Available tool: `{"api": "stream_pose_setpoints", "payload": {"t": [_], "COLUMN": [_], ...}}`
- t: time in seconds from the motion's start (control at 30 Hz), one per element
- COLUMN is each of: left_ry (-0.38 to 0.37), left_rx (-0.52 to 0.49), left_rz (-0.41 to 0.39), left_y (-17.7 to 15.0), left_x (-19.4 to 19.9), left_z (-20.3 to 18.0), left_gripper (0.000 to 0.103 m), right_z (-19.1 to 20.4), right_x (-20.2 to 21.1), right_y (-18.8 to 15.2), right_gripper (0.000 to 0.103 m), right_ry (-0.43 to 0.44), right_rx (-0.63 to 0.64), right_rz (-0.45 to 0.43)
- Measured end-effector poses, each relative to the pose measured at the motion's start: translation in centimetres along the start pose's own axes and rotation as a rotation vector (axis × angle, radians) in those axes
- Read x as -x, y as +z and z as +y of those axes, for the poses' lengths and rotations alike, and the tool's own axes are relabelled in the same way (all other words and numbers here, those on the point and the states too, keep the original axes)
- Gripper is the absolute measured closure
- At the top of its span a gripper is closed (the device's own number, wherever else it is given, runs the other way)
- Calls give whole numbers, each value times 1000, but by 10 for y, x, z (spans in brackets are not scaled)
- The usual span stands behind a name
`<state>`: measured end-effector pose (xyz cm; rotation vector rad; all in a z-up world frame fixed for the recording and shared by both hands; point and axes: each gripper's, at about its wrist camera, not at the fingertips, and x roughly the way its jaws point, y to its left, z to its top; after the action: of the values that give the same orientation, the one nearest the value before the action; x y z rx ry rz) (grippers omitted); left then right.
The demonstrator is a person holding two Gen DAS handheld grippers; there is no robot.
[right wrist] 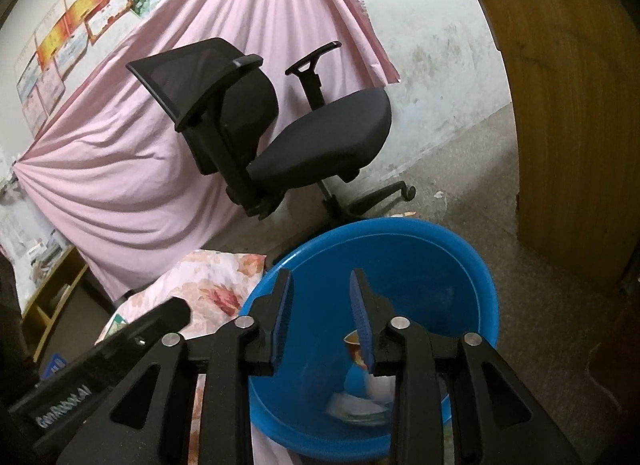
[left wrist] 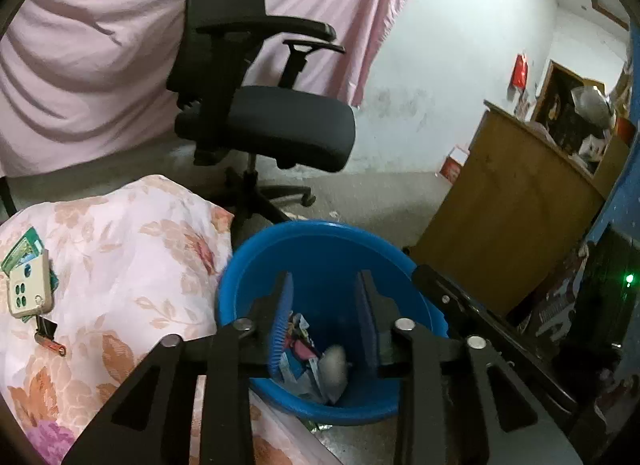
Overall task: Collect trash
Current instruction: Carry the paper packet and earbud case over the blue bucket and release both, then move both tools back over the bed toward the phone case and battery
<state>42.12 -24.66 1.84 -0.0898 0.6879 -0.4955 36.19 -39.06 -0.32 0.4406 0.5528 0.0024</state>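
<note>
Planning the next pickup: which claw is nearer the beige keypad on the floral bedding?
Left. The left claw is over the blue basin, keypad to its left; the right claw sits further right, beyond the left one.

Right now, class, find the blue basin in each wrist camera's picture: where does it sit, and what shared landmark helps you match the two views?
Left wrist view: the blue basin sits bottom centre, beyond the open left claw, beside the floral bedding.
Right wrist view: the blue basin sits bottom centre-right, beyond the open right claw.
Shared landmark: the black office chair stands behind the basin in both.
</note>
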Motion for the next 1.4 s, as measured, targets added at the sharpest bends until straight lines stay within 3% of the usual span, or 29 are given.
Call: {"api": "stream_pose_setpoints", "payload": {"t": [0.23, 0.47, 0.53, 0.67, 0.77, 0.9, 1.03, 1.4], "left_ry": [40, 94, 106, 139, 181, 222, 274, 401], "left_rx": [-4, -19, -20, -9, 10, 32, 47, 159], "left_rz": [-63, -145, -173, -228, -262, -320, -354, -549], "left_y": [5, 12, 13, 13, 14, 12, 11, -14], "left_x": [21, 57, 69, 92, 108, 130, 147, 206], "left_z": [14, 30, 37, 51, 63, 80, 96, 161], "left_gripper": [68, 58, 53, 42, 26, 17, 5, 2], "right_z": [8, 32, 41, 57, 68, 85, 103, 151], "right_x": [9, 31, 38, 47, 49, 53, 56, 60], "right_y": [5, 9, 10, 9, 8, 4, 2, -17], "right_gripper": [66, 50, 48, 29, 25, 19, 2, 0], "right_ry": [-3, 24, 38, 58, 73, 97, 133, 216], "right_rx": [30, 103, 128, 147, 134, 135, 134, 189], "right_rz": [-62, -203, -244, -307, -335, -367, -400, -482]}}
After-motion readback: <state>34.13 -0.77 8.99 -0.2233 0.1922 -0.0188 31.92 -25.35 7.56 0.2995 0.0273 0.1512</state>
